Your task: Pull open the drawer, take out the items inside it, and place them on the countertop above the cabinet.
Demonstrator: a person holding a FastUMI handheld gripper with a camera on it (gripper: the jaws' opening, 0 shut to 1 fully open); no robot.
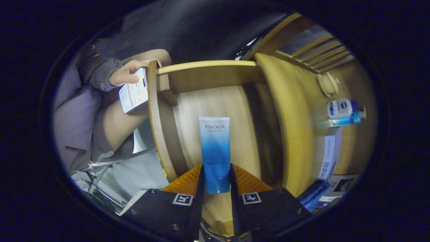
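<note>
A blue and white tube [215, 144] points away from me, its cap end clamped between both fingers of my gripper [216, 169]. The gripper is shut on it. Behind the tube is the pale wooden floor of the pulled-open drawer [231, 104], with its front panel [153, 117] on one side and the cabinet body on the other. I cannot tell whether the tube rests on the drawer floor or hangs just above it. The yellow wooden countertop [295, 127] lies beyond the drawer's cabinet side.
On the countertop lie a white and blue bottle [340, 108], a clear blue bottle [349, 119] and a white box [331, 154]. A round wooden knob [327, 84] is near them. A seated person holds a phone [133, 93] close to the drawer front.
</note>
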